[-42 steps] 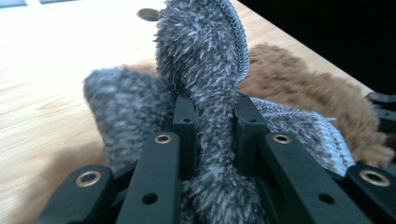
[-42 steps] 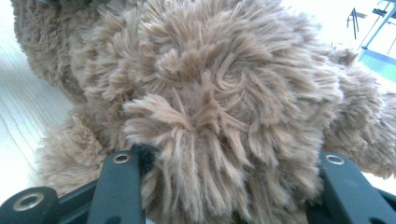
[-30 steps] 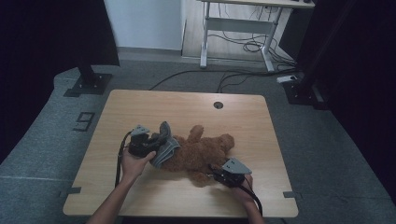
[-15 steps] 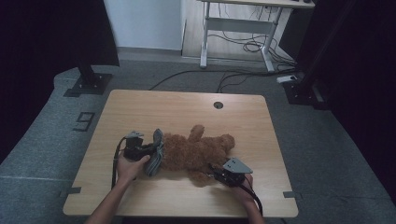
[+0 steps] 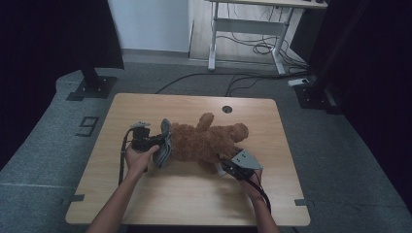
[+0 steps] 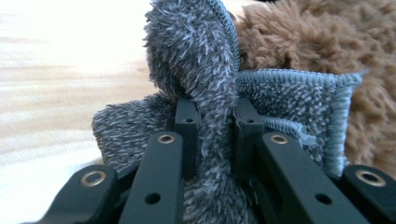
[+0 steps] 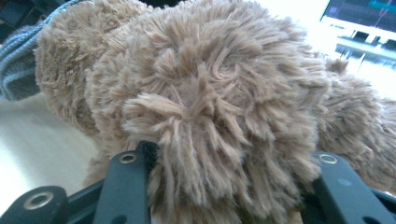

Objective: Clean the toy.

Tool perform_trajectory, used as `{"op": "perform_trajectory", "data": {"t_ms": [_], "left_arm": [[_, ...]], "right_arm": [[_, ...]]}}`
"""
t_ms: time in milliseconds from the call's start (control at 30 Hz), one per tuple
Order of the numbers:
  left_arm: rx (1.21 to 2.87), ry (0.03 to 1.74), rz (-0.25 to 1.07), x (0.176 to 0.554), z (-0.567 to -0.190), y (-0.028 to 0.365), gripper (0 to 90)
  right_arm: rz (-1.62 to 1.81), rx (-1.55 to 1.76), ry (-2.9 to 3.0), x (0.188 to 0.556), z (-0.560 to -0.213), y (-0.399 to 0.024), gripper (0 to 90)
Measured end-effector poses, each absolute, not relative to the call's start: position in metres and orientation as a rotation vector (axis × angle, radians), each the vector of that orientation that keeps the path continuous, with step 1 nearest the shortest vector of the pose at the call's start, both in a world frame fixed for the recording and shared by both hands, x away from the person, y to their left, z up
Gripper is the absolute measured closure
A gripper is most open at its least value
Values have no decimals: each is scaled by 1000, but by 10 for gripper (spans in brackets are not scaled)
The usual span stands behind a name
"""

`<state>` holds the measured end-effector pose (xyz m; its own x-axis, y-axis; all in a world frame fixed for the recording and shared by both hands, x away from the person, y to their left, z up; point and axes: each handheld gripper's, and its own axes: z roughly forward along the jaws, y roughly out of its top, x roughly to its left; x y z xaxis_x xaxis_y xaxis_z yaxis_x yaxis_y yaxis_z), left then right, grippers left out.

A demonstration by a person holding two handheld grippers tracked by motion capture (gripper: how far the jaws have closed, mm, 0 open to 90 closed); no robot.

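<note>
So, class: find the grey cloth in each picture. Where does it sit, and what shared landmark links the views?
High view: the grey cloth sits left of centre, at the brown plush bear's left end.
Left gripper view: centre, pinched between the left tool's jaws.
Right gripper view: a sliver at the upper left edge.
Shared landmark: the bear, right beside the cloth in all three.
</note>
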<state>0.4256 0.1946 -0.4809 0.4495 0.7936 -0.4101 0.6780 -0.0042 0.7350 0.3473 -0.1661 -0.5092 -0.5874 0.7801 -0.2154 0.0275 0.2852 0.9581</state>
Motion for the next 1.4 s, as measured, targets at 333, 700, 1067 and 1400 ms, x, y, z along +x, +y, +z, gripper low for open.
{"op": "perform_trajectory", "data": {"t_ms": [333,700,1067,1400], "left_arm": [[1742,1257,125,416,-485,198,752],[1782,1085,231,417,-424,153,745],[1918,1074,239,419,-453,122,750],[1842,1045,216,390,-469,142,759]], "right_arm": [[1220,591,1920,332,-531,-165,516],[1221,562,1953,314,-542,-170,513],[1269,606,1982,314,-543,-176,397],[1571,809,2070,307,-525,-191,160]]}}
